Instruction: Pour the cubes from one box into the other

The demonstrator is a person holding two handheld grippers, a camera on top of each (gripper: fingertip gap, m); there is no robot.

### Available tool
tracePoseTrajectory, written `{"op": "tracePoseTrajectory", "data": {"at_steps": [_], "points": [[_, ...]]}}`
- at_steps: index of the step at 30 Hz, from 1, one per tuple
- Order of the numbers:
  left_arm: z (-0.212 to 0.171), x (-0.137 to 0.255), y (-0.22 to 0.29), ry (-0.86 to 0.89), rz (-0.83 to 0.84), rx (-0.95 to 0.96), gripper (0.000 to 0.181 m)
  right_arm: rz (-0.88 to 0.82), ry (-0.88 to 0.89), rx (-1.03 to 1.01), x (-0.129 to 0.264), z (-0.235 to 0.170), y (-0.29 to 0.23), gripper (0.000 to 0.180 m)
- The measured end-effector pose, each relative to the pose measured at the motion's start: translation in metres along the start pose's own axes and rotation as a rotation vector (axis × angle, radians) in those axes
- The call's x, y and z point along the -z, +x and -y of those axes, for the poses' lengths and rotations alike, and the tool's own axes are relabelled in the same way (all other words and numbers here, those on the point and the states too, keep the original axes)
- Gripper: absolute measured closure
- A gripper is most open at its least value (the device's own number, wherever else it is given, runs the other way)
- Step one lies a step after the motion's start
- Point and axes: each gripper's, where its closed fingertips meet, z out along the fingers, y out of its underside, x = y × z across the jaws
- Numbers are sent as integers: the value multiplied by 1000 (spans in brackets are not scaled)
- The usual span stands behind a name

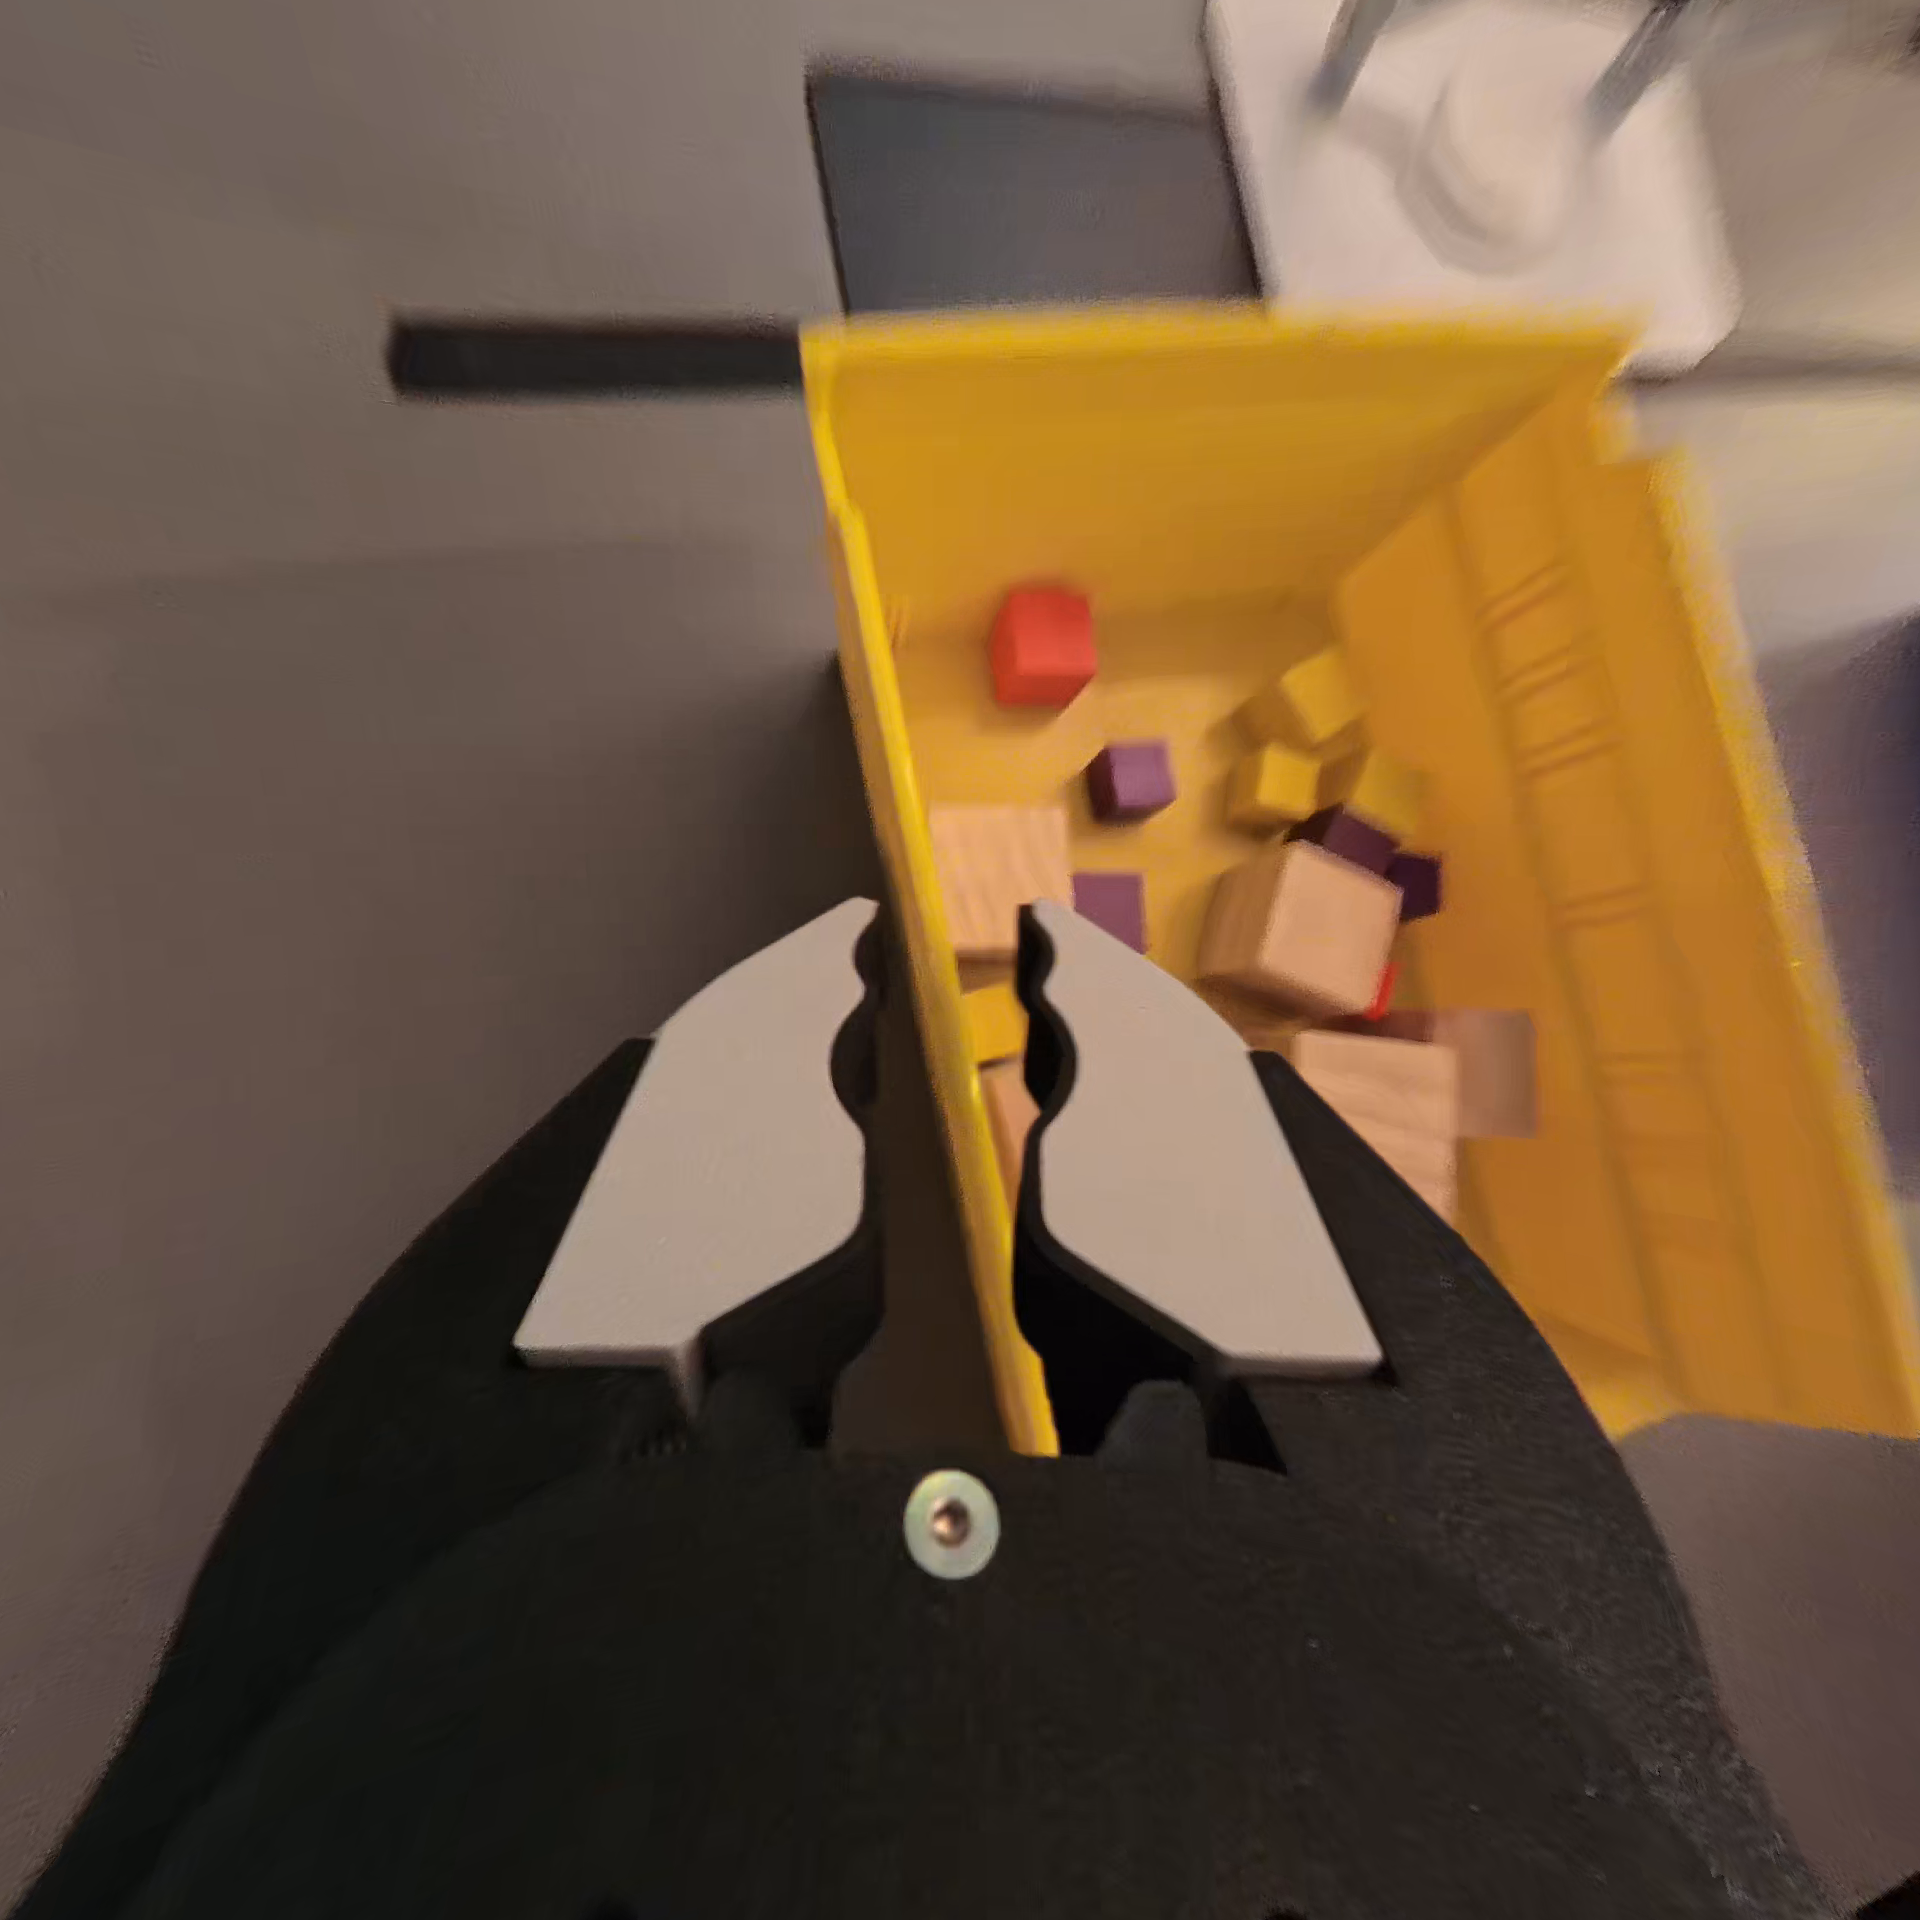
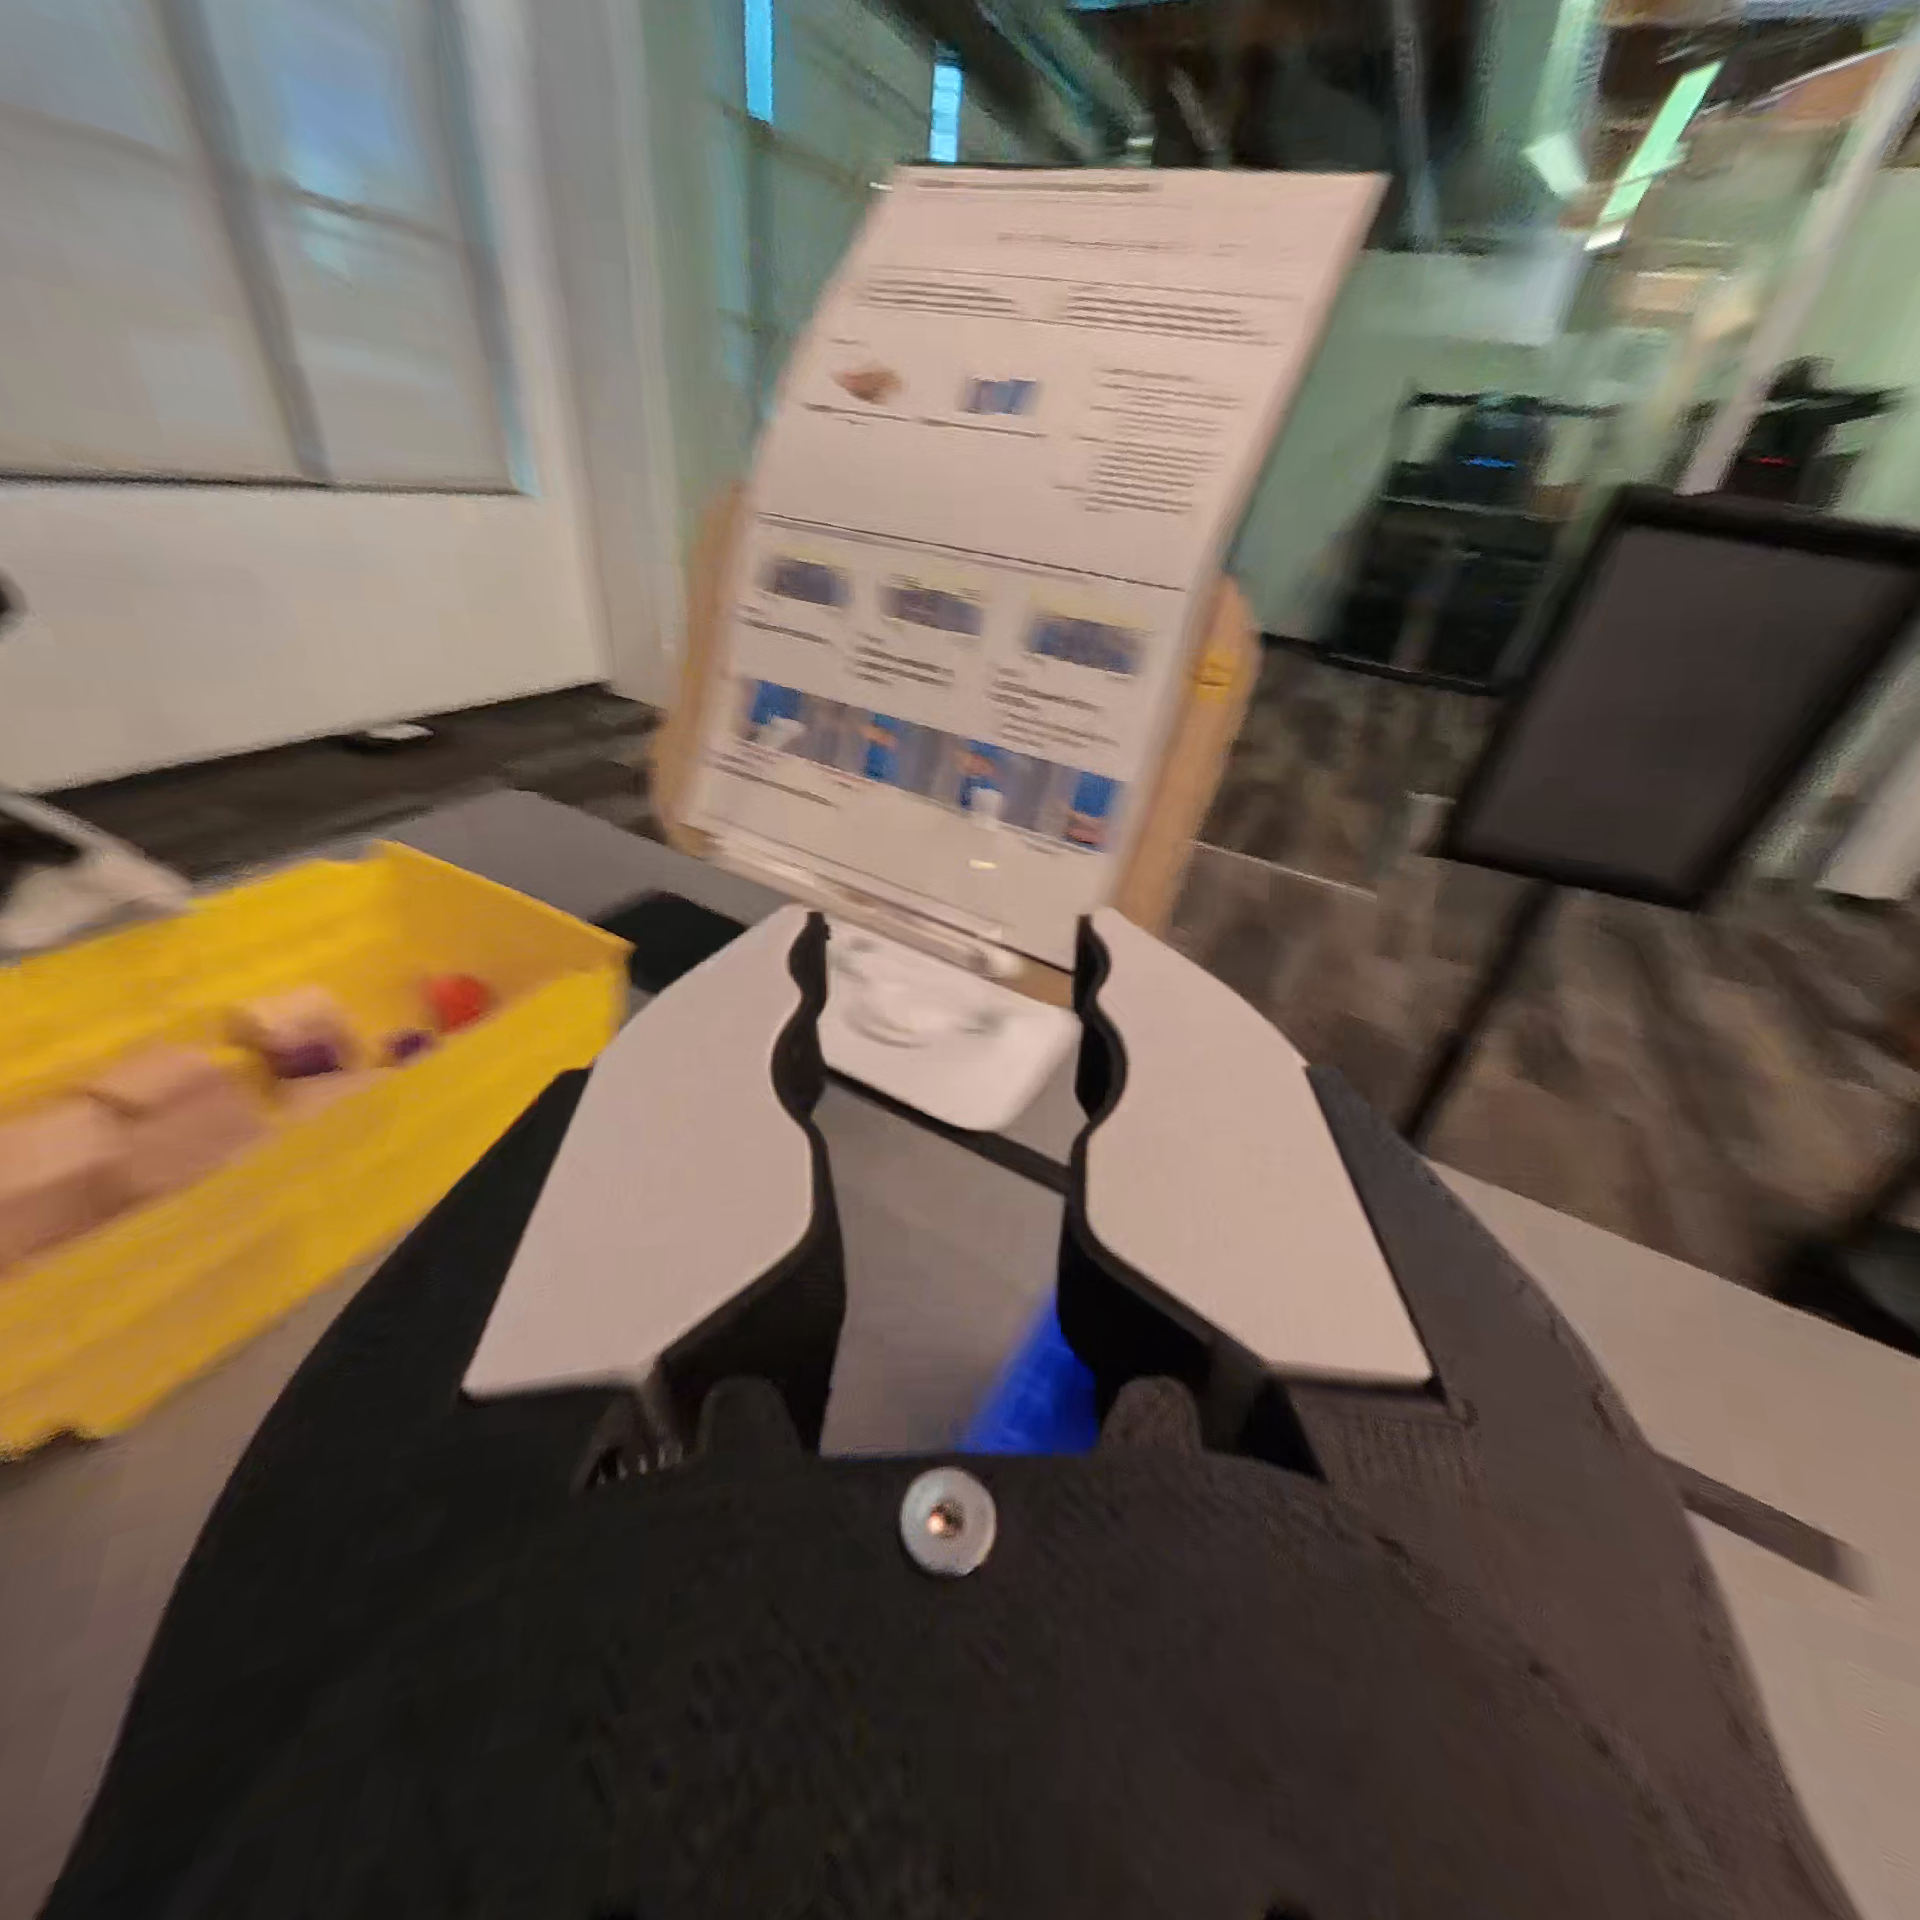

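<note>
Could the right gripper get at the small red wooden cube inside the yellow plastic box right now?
Probably yes. The right gripper is open and holds nothing, and the yellow plastic box lies to its left with an open top. The small red wooden cube lies uncovered, though the left gripper grips the box's wall.

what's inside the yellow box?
Inside the yellow box: wooden cubes, loose: a red cube, purple, yellow and larger bare-wood ones. The left gripper, shut on the side wall, hides a few near it.
</note>
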Motion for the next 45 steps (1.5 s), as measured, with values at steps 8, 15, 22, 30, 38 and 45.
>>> {"op": "tracePoseTrajectory", "data": {"at_steps": [8,15,22,30,38,45], "points": [[90,170,61,716,-207,-30,155,251,6,-167,-77,-8,-91,132],[76,182,102,826,-301,-81,152,259,-137,-97,-96,-73,-127,128],[46,112,51,450,-191,-18,141,270,-228,-120,-99,-96,-135,129],[2,49,6,99,-94,122,145,293,-333,-116,-108,-130,-159,113],[-14,14,-10,-26,-67,187,154,411,-480,-333,-129,-148,-212,101],[-23,-6,-7,-131,-21,161,154,472,-789,-485,-166,-174,-242,106]]}}
